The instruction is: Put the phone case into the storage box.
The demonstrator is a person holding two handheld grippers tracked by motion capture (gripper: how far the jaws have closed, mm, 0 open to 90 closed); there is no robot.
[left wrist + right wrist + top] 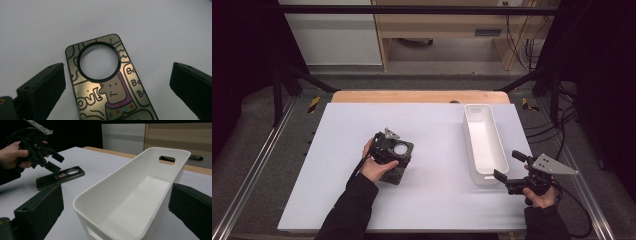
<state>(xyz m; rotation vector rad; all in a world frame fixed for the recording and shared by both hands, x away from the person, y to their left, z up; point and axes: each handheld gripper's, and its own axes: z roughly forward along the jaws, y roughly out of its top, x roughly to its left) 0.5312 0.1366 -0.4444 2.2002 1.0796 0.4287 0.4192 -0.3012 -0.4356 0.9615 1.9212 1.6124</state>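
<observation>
Two tongs stand open: the left tongs (pixel 117 82) hang just above a phone case (pixel 110 82) lying flat on the surface (pixel 337 130), the right tongs (pixel 115 212) face a white bin (pixel 140 192), well apart from it.

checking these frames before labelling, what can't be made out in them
- Phone case: its lower end is cut off by the bottom edge of the left gripper view, and its printed words run off its side.
- The same case in the high view: largely covered by the left gripper and hand.
- White bin: its near end is cut by the bottom edge of the right gripper view.
- Dark object behind the bin: too small to identify.
</observation>
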